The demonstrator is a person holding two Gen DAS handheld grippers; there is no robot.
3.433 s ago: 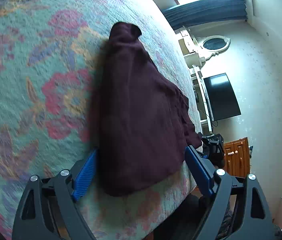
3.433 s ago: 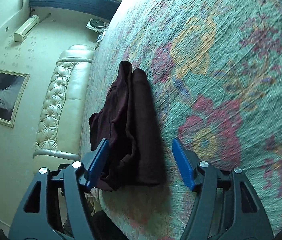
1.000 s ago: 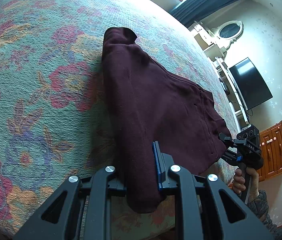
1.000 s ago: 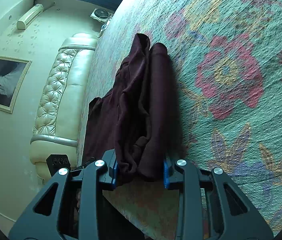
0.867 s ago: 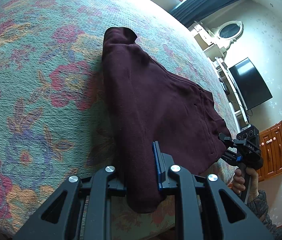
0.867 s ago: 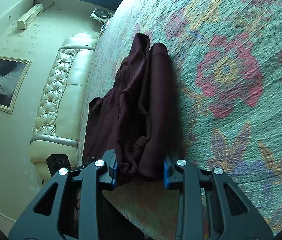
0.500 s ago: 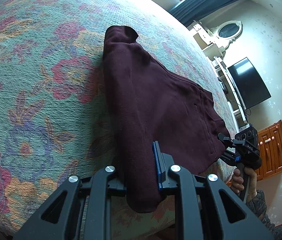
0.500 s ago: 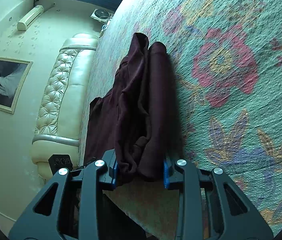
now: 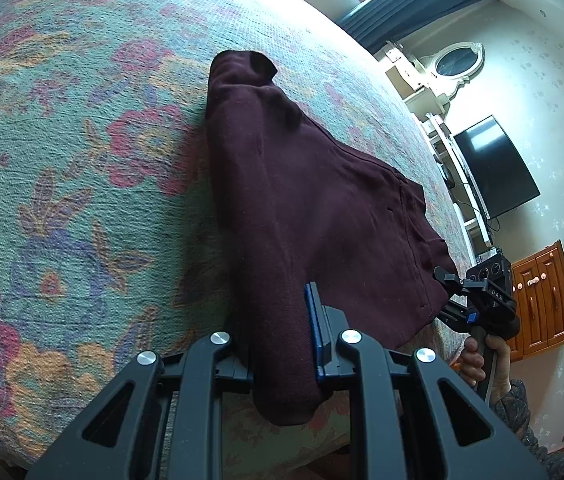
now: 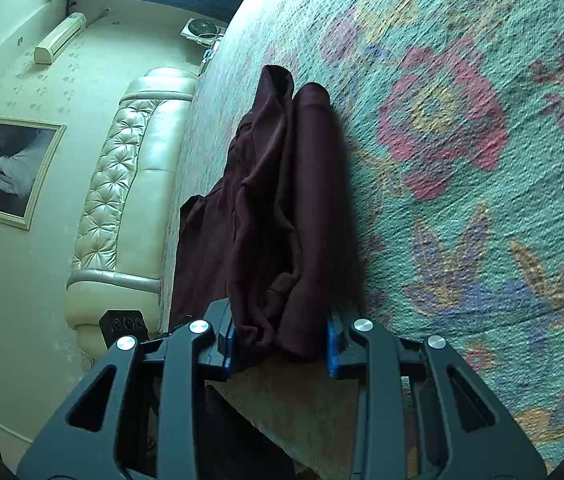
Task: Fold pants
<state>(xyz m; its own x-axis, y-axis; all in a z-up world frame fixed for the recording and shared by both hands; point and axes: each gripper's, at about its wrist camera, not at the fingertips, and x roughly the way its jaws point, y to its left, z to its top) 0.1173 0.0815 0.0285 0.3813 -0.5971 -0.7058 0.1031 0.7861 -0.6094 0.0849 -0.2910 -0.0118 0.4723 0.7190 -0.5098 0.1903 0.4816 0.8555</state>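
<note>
While pants (image 9: 302, 208) lie on bedspread (image 9: 82, 160); left claw (image 9: 282, 344) grips them | right claw (image 10: 280, 340) grips them

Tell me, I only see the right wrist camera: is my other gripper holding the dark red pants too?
Observer: Yes. The left gripper is shut on a folded edge of the maroon pants.
Operator: What's past the bed on that side?
Observer: A black TV on the wall, with its screen dark.
Operator: Can you see my hand?
Observer: Yes. A hand is wrapped around the handle of the right gripper, just off the corner of the pants.
</note>
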